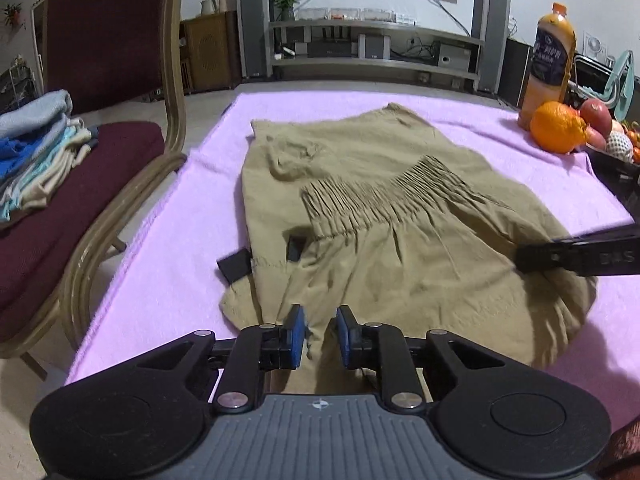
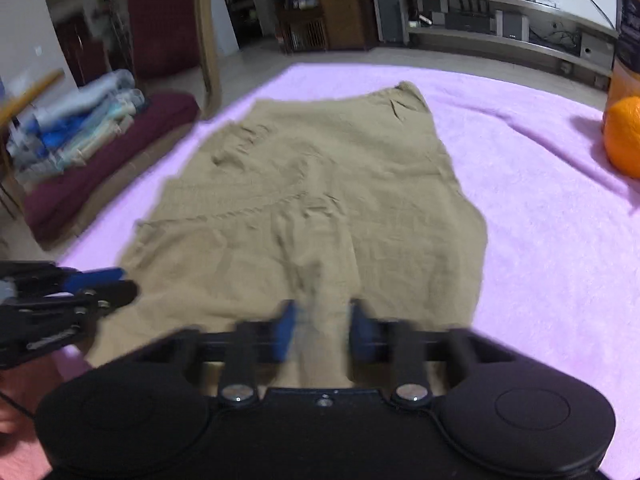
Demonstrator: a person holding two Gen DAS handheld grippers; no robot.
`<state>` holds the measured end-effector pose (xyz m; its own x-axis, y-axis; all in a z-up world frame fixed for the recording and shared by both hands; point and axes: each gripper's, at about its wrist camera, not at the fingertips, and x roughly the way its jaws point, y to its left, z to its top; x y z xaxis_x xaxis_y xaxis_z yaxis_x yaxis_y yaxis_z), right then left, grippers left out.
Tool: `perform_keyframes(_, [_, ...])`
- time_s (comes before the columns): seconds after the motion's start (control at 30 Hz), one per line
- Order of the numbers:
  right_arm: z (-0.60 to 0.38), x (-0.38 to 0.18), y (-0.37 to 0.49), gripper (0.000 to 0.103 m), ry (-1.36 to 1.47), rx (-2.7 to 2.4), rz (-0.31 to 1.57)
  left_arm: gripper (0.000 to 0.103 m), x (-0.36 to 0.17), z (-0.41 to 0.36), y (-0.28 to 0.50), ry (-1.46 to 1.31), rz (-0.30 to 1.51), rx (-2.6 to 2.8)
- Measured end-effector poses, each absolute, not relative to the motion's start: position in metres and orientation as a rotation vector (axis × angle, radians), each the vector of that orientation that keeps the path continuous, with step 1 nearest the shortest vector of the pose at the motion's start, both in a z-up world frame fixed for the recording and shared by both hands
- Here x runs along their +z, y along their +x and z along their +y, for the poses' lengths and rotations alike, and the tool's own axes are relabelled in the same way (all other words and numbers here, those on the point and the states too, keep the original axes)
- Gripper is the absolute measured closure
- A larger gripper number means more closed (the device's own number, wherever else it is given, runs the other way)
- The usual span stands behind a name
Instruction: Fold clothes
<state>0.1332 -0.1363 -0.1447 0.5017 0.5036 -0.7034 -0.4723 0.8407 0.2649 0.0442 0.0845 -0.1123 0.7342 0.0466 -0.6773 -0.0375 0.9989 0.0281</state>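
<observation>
A fleecy lilac cloth (image 1: 168, 280) covers the table, and on it lies a khaki woven garment (image 1: 380, 264), crumpled, with a shirred elastic waistband (image 1: 384, 196) puckered into fine parallel ridges and a small black tab (image 1: 236, 266) at its left edge. At far left, a maroon upholstered chair with a curved wooden frame (image 1: 120, 152) bears a stack of folded pale and blue textiles (image 1: 40, 148). A dimpled orange (image 1: 558, 127) sits at far right. The left gripper (image 1: 318, 336), with blue padded fingers, stands narrowly parted astride a raised fold of the garment's near hem. The right gripper (image 2: 322, 330), motion-blurred, straddles a similar ridge; whether either grips the cloth cannot be told.
</observation>
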Motion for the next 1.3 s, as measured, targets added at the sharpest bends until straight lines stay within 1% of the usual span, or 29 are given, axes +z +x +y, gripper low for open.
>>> perform_keyframes(0.1, [-0.149, -0.137, 0.116, 0.095, 0.13, 0.532, 0.821, 0.084, -0.108, 0.083, 0.049, -0.008, 0.724, 0.052])
perform_keyframes(0.17, [-0.155, -0.132, 0.113, 0.094, 0.14, 0.516, 0.812, 0.08, -0.115, 0.083, 0.059, 0.0, 0.763, 0.075])
perform_keyframes(0.2, [-0.158, -0.13, 0.112, 0.092, 0.145, 0.508, 0.807, 0.077, -0.12, 0.081, 0.061, 0.024, 0.772, 0.086])
perform_keyframes(0.23, [-0.161, -0.128, 0.111, 0.086, 0.151, 0.501, 0.803, 0.074, -0.124, 0.08, 0.062, 0.048, 0.78, 0.096])
perform_keyframes(0.27, [-0.164, -0.125, 0.109, 0.08, 0.156, 0.493, 0.798, 0.073, -0.123, 0.08, 0.059, 0.052, 0.775, 0.103])
perform_keyframes(0.3, [-0.167, -0.123, 0.108, 0.071, 0.161, 0.485, 0.793, 0.073, -0.121, 0.08, 0.055, 0.056, 0.77, 0.11])
perform_keyframes(0.37, [-0.173, -0.118, 0.105, 0.059, 0.172, 0.469, 0.784, 0.073, -0.111, 0.089, 0.045, -0.004, 0.763, 0.129])
perform_keyframes(0.4, [-0.176, -0.116, 0.104, 0.041, 0.177, 0.461, 0.779, 0.075, -0.105, 0.094, 0.038, -0.043, 0.754, 0.137])
perform_keyframes(0.43, [-0.179, -0.114, 0.103, 0.029, 0.182, 0.453, 0.775, 0.081, -0.099, 0.099, 0.03, -0.083, 0.746, 0.146])
perform_keyframes(0.47, [-0.182, -0.111, 0.101, 0.028, 0.187, 0.445, 0.77, 0.081, -0.095, 0.1, 0.024, -0.107, 0.735, 0.128])
perform_keyframes(0.5, [-0.185, -0.109, 0.1, 0.028, 0.192, 0.437, 0.765, 0.081, -0.092, 0.102, 0.018, -0.131, 0.724, 0.11])
perform_keyframes(0.57, [-0.2, -0.11, 0.094, 0.048, 0.306, 0.451, 0.775, 0.081, -0.092, 0.099, 0.013, -0.138, 0.725, 0.089])
perform_keyframes(0.6, [-0.203, -0.116, 0.094, 0.066, 0.372, 0.484, 0.811, 0.082, -0.095, 0.095, 0.014, -0.122, 0.738, 0.086])
perform_keyframes(0.63, [-0.206, -0.121, 0.094, 0.072, 0.438, 0.516, 0.846, 0.081, -0.098, 0.091, 0.015, -0.105, 0.75, 0.083])
perform_keyframes(0.7, [-0.209, -0.136, 0.096, 0.073, 0.555, 0.576, 0.925, 0.08, -0.106, 0.087, 0.017, -0.079, 0.776, 0.096])
perform_keyframes(0.73, [-0.206, -0.148, 0.099, 0.073, 0.598, 0.601, 0.973, 0.073, -0.111, 0.087, 0.018, -0.069, 0.789, 0.113])
perform_keyframes(0.77, [-0.204, -0.159, 0.103, 0.073, 0.641, 0.626, 1.02, 0.07, -0.116, 0.087, 0.019, -0.059, 0.802, 0.13])
perform_keyframes(0.8, [-0.207, -0.169, 0.105, 0.078, 0.66, 0.579, 1.044, 0.066, -0.121, 0.087, 0.02, -0.049, 0.816, 0.146])
perform_keyframes(0.83, [-0.218, -0.177, 0.108, 0.103, 0.688, 0.49, 1.031, 0.065, -0.126, 0.087, 0.021, -0.039, 0.829, 0.163])
perform_keyframes(0.9, [-0.251, -0.191, 0.112, 0.103, 0.787, 0.297, 0.978, 0.064, -0.125, 0.09, 0.019, -0.05, 0.832, 0.166])
perform_keyframes(0.93, [-0.27, -0.193, 0.112, 0.099, 0.853, 0.198, 0.948, 0.063, -0.126, 0.093, 0.019, -0.07, 0.829, 0.166])
perform_keyframes(0.97, [-0.283, -0.188, 0.109, 0.093, 0.861, 0.154, 0.922, 0.063, -0.127, 0.096, 0.018, -0.09, 0.826, 0.166])
perform_keyframes(1.03, [-0.296, -0.171, 0.106, 0.073, 0.813, 0.158, 0.879, 0.062, -0.127, 0.104, 0.017, -0.156, 0.824, 0.161])
perform_keyframes(1.17, [-0.272, -0.144, 0.1, 0.072, 0.633, 0.321, 0.837, 0.06, -0.128, 0.111, 0.017, -0.215, 0.828, 0.159])
perform_keyframes(1.3, [-0.236, -0.146, 0.108, 0.073, 0.481, 0.398, 0.88, 0.059, -0.128, 0.111, 0.016, -0.207, 0.825, 0.154])
